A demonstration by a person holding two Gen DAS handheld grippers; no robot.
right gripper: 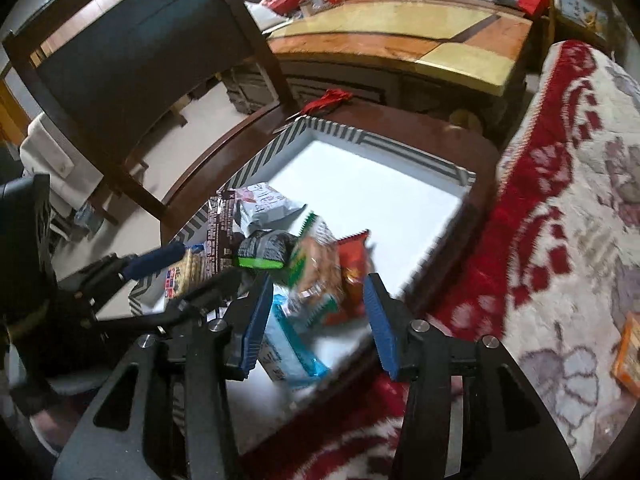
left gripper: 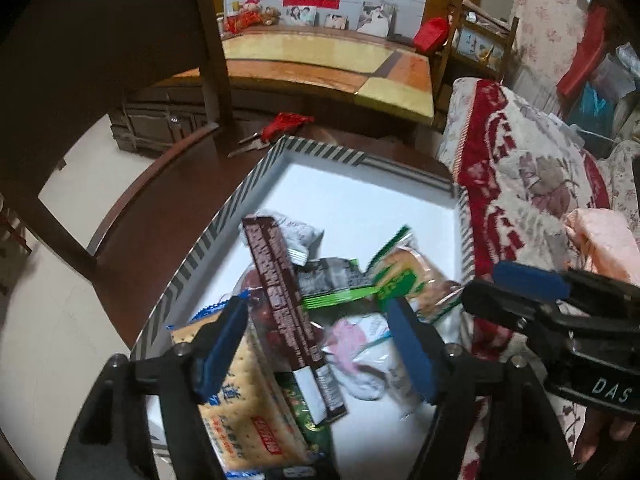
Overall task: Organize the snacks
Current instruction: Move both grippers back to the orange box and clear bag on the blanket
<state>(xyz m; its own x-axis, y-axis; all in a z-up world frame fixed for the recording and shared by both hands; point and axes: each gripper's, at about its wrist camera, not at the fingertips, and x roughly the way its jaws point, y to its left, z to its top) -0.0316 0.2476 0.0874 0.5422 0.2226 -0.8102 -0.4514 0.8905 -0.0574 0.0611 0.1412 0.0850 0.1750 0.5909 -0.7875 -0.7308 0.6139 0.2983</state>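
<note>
A white box with a striped rim (left gripper: pixel 256 176) (right gripper: pixel 264 160) holds a pile of snacks. In it lie a long brown chocolate box (left gripper: pixel 286 304) (right gripper: pixel 218 236), a yellow cracker pack (left gripper: pixel 244 396), a green-and-black packet (left gripper: pixel 336 284) (right gripper: pixel 262 250), a green biscuit pack (left gripper: pixel 408 276) (right gripper: pixel 316 268), a white crumpled bag (left gripper: pixel 298 234) (right gripper: pixel 266 204) and a pink-and-white packet (left gripper: pixel 356 344). My left gripper (left gripper: pixel 320 348) is open above the pile, holding nothing. My right gripper (right gripper: pixel 318 320) is open over the box's near right side, above a red packet (right gripper: pixel 354 268) and a blue packet (right gripper: pixel 288 344).
The box sits on a dark wooden table (left gripper: pixel 160 200) (right gripper: pixel 400 120). A red floral blanket (left gripper: pixel 520 184) (right gripper: pixel 560 200) lies right of it, with an orange packet (right gripper: pixel 630 356) on it. A dark chair (right gripper: pixel 140 60) stands at the left. Scissors and a red tassel (left gripper: pixel 280 126) lie beyond the box.
</note>
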